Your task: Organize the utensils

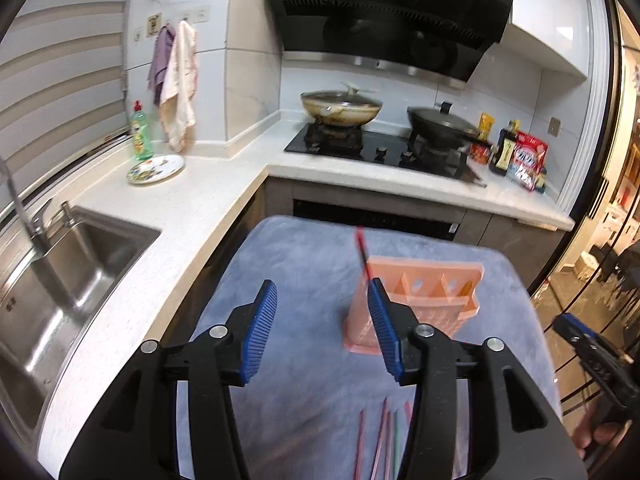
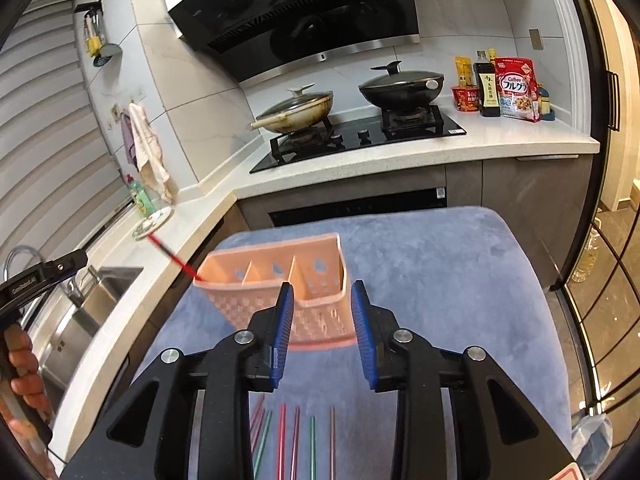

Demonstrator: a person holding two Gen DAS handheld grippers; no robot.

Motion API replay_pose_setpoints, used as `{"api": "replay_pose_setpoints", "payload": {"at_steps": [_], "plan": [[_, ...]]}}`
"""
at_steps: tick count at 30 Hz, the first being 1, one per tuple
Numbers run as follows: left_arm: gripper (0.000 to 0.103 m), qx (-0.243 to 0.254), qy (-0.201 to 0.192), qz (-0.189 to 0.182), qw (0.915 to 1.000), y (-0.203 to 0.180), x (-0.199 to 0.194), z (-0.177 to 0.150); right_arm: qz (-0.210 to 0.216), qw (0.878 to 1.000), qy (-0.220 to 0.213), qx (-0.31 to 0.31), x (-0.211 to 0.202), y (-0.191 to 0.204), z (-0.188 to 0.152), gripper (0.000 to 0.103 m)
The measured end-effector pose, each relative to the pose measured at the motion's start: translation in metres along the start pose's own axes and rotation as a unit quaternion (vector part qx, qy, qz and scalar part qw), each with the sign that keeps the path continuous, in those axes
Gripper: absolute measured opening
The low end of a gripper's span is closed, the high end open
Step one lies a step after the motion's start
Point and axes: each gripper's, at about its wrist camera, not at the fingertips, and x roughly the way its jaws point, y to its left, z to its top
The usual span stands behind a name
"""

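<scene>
Looking along the left gripper, its jaws stand apart above the blue towel, with the pink utensil caddy just beyond holding a red chopstick. From the right wrist, the right gripper gapes before the caddy; loose chopsticks lie below.

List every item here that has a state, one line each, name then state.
left gripper: open, holding nothing
right gripper: open, holding nothing
pink holder: upright on the blue cloth
red chopstick: leaning in the holder's left end compartment
loose chopsticks: lying flat on the cloth
beige pan: lid on
black wok: lid on
</scene>
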Motion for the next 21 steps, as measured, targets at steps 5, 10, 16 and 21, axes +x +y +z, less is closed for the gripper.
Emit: {"api": "replay_pose_setpoints", "payload": {"at_steps": [5,10,16,21], "plan": [[0.045,-0.004,0.029,0.001,0.9996,0.009,-0.010,-0.049,-0.004,0.999,0.040,-0.009,-0.020,-0.001,-0.057,0.030],[0.045,-0.011,0.065,-0.002,0.9978,0.016,-0.014,-0.094,-0.021,0.996,0.080,-0.016,-0.031,-0.002,-0.113,0.030],[0.045,-0.016,0.095,0.005,0.9953,0.025,-0.020,-0.145,-0.029,0.993,0.113,-0.020,-0.037,-0.001,-0.163,0.030],[0.045,-0.013,0.108,0.011,0.9940,0.024,-0.026,-0.172,-0.029,0.990,0.141,-0.012,-0.036,-0.004,-0.193,0.030]]}}
